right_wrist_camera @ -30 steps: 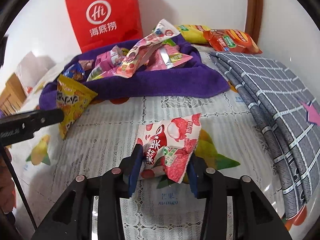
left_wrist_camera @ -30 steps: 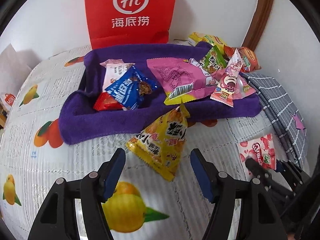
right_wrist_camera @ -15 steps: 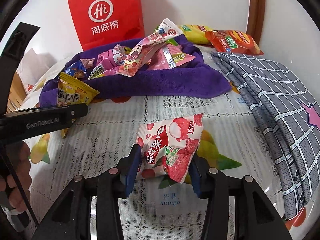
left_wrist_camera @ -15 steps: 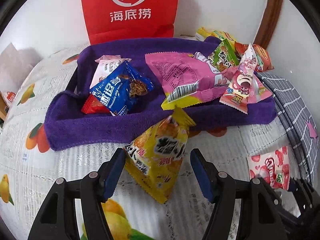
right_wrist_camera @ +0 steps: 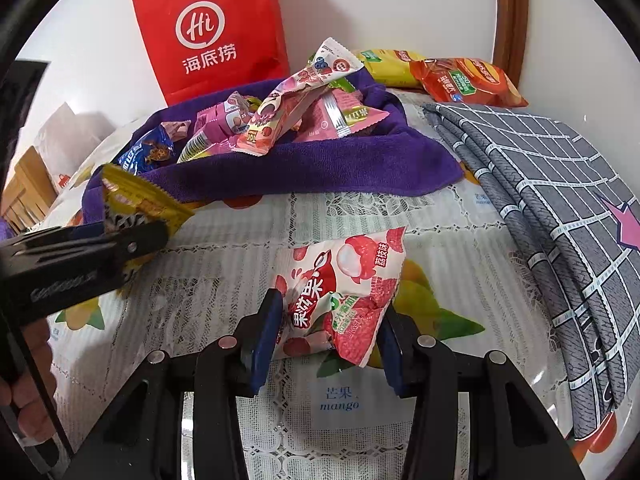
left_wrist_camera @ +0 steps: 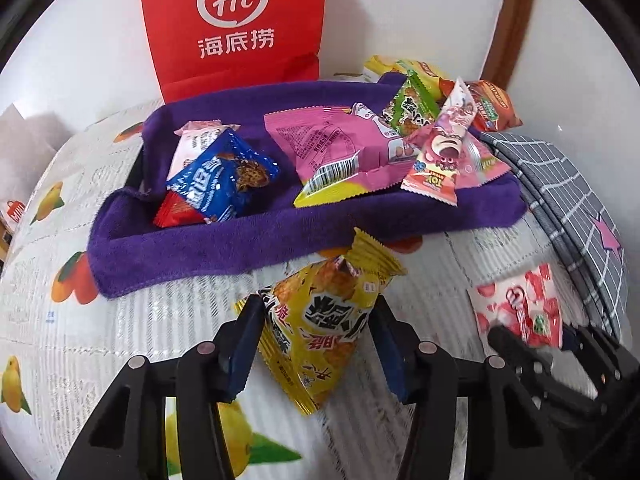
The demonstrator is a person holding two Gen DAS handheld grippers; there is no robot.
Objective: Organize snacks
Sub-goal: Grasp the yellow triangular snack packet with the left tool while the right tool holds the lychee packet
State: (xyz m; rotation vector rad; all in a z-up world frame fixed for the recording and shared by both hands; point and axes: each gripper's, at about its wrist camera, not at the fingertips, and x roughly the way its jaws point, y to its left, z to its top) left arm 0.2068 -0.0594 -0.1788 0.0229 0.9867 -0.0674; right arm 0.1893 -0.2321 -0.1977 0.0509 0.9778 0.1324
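Note:
A yellow triangular snack packet (left_wrist_camera: 324, 344) sits between the blue pads of my left gripper (left_wrist_camera: 316, 312). Its jaws are closing, and both pads touch the packet's sides. It lies just in front of a purple towel-lined tray (left_wrist_camera: 240, 248) holding several packets, among them a blue cookie packet (left_wrist_camera: 222, 180) and a large pink packet (left_wrist_camera: 336, 152). My right gripper (right_wrist_camera: 332, 308) is shut on a red-and-white lychee jelly packet (right_wrist_camera: 348, 272) just over the tablecloth. In the right wrist view, the left gripper (right_wrist_camera: 132, 240) and yellow packet (right_wrist_camera: 136, 196) show at the left.
A red paper bag (left_wrist_camera: 232, 20) stands against the wall behind the tray. A folded grey checked cloth (right_wrist_camera: 560, 208) lies on the right. Yellow and orange chip bags (right_wrist_camera: 464, 80) rest behind the tray. A person's hand (right_wrist_camera: 28, 380) shows at the left edge.
My left gripper came forward around the yellow packet and its jaws narrowed until the pads met it. The right gripper kept still with the lychee packet.

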